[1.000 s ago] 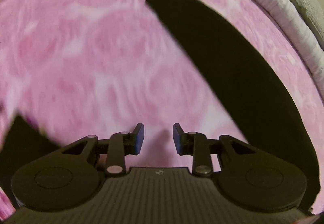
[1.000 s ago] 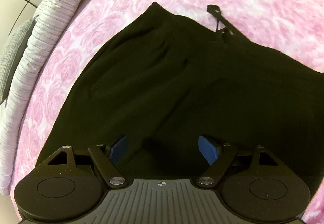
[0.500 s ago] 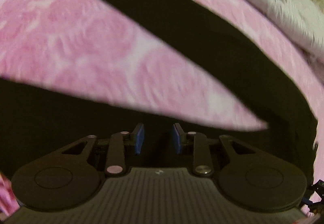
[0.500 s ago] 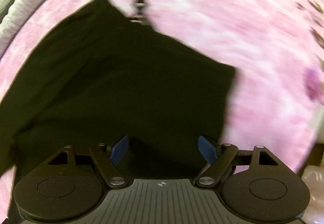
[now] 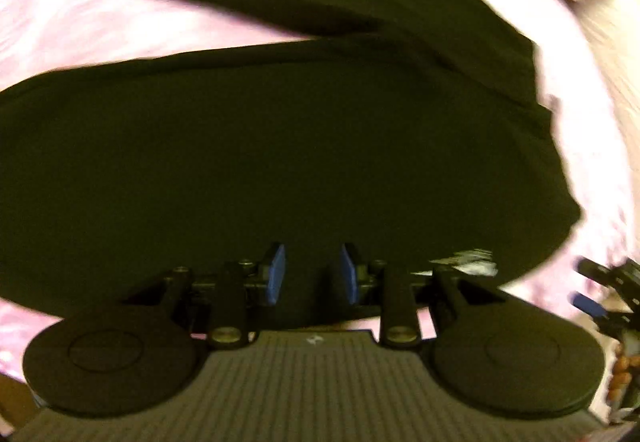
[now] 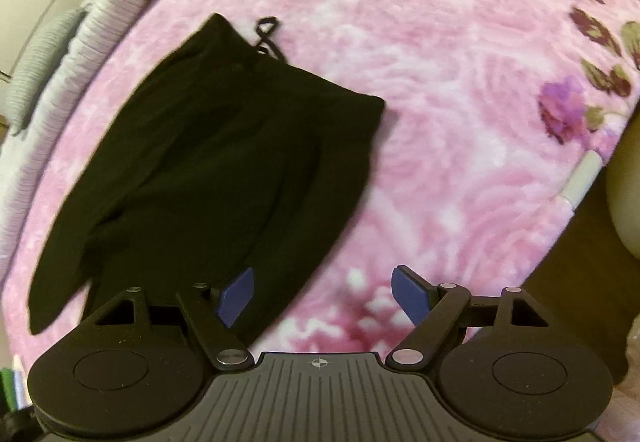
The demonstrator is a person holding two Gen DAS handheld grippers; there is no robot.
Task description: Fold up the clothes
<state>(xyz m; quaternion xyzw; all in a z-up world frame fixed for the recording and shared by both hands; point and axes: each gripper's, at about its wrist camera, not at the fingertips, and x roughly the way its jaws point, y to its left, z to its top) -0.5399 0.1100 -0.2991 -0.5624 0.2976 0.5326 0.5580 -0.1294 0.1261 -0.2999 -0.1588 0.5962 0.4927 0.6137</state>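
Observation:
A pair of black trousers (image 6: 240,146) lies flat on the pink floral blanket (image 6: 440,82), its drawstring (image 6: 268,30) at the far waistband end. In the left wrist view the trousers (image 5: 260,162) fill most of the frame, blurred. My left gripper (image 5: 312,272) hovers over the near trouser edge, its blue pads a small gap apart with nothing between them. My right gripper (image 6: 322,292) is wide open and empty, its left pad over the trousers' near right edge, its right pad over bare blanket.
A white ribbed duvet (image 6: 100,22) and a grey pillow (image 6: 44,54) lie along the bed's far left side. The bed's right edge (image 6: 576,182) drops to a dark floor. The other gripper (image 5: 600,294) shows at the right of the left wrist view.
The left gripper has swung from the blanket onto the trousers. The right gripper has pulled back and to the right, so the trousers now lie to its left.

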